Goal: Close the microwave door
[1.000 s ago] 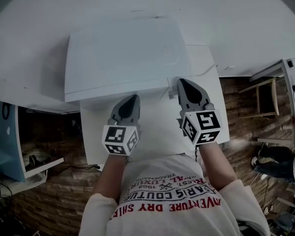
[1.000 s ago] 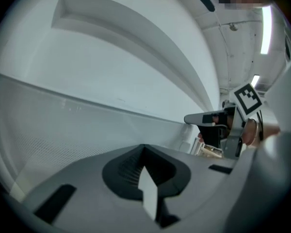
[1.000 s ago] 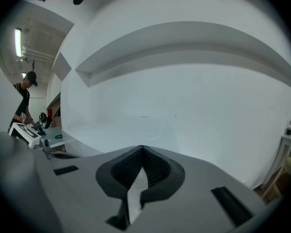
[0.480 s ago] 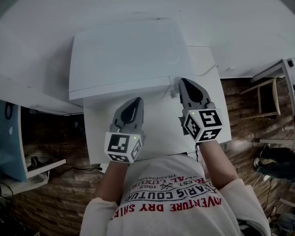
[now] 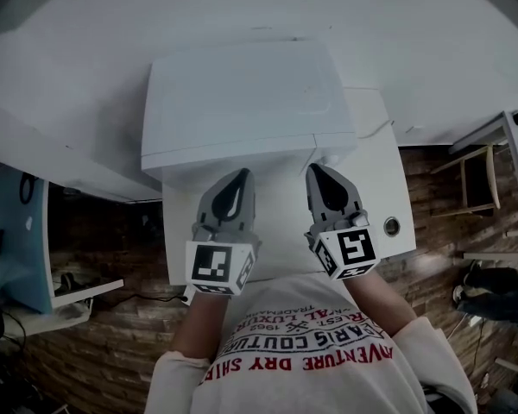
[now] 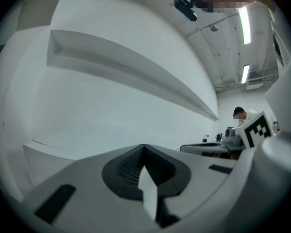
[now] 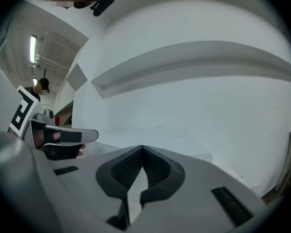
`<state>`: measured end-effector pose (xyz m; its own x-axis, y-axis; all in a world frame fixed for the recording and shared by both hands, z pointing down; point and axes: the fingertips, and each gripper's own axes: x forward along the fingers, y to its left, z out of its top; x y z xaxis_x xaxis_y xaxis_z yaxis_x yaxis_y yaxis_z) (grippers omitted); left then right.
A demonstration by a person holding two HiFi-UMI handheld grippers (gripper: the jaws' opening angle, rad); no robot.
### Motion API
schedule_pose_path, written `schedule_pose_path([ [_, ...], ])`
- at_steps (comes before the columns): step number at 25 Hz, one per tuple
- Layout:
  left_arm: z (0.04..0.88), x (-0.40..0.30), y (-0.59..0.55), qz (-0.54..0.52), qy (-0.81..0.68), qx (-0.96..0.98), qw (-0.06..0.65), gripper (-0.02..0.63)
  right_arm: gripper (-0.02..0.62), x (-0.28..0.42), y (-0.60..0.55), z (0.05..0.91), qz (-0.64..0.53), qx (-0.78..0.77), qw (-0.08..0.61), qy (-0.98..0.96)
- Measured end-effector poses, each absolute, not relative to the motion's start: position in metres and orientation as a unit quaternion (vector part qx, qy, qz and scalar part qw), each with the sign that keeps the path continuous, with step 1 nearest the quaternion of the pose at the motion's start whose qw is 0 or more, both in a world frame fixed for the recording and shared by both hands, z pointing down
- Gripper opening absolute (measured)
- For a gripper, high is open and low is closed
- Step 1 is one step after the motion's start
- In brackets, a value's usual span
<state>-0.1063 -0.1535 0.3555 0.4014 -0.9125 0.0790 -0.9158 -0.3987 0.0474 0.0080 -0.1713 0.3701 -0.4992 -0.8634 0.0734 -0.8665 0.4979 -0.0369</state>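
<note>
The white microwave (image 5: 246,93) stands on a white table (image 5: 285,231), seen from above. No door leaf sticks out past its front edge; the front face itself is hidden. My left gripper (image 5: 239,173) is shut and empty, with its tips just short of that front edge. Beside it, my right gripper (image 5: 317,169) is also shut and empty, a little back from the microwave's front right corner. In the left gripper view the shut jaws (image 6: 144,147) point at a plain white surface. The right gripper view shows shut jaws (image 7: 143,148) and the left gripper (image 7: 63,137) beside them.
A round fitting (image 5: 391,226) sits in the table near its right edge, and a thin cable (image 5: 375,128) runs at the microwave's right. A wooden chair (image 5: 475,175) stands to the right on the brick-patterned floor, and a blue panel (image 5: 17,231) stands at the left.
My right gripper has drawn back from the microwave's front right corner toward the person. The left gripper has hardly moved. The head view has shifted, so the microwave sits further right.
</note>
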Motion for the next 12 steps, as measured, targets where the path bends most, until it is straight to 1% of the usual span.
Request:
schedule_pose_path([
  [6, 0.352, -0.119, -0.140, 0.005, -0.554, 0.831, 0.044, -0.002, 0.011, -0.001, -0.159, 0.386, 0.048, 0.489, 0.032, -0.870],
  [12, 0.364, -0.133, -0.135, 0.014, -0.568, 0.820, 0.062, -0.002, 0.011, -0.001, -0.154, 0.396, 0.062, 0.483, 0.041, -0.872],
])
